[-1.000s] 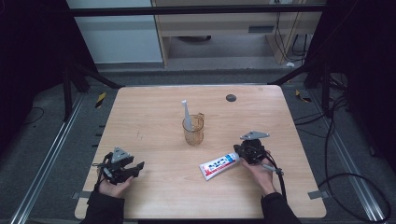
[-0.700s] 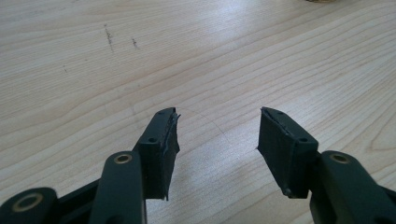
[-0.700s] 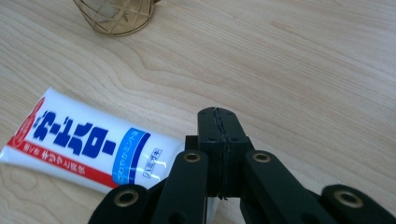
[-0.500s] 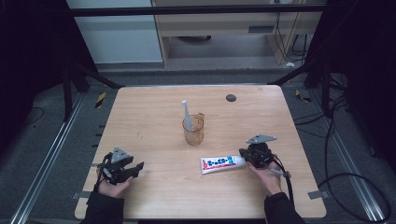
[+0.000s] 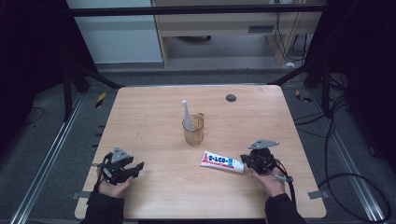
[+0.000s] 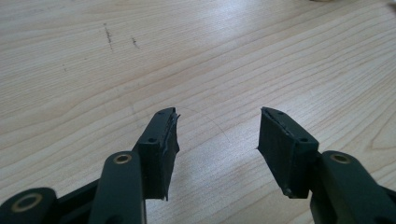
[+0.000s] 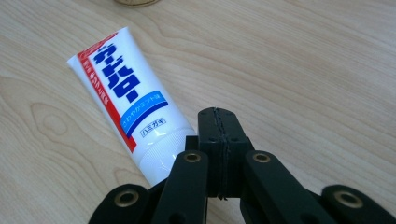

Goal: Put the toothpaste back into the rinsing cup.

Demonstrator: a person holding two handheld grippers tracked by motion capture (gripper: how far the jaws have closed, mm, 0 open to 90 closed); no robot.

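Observation:
A white toothpaste tube with blue and red print lies flat on the wooden table, its cap end pointing right. My right gripper sits low at that cap end with its jaws pressed together and nothing between them. In the right gripper view the tube lies just left of the shut right gripper, its cap passing under the left jaw arm. My left gripper rests at the table's front left. It stands open over bare wood in the left gripper view.
An amber see-through cup with a white toothbrush upright in it stands at the table's middle, just behind the tube. A small dark disc lies near the far edge. Dark frame rails and cables surround the table.
My right gripper has drifted toward the front edge. The tube's cap end swung the same way, so the tube now slopes down to the right. The left gripper stayed still.

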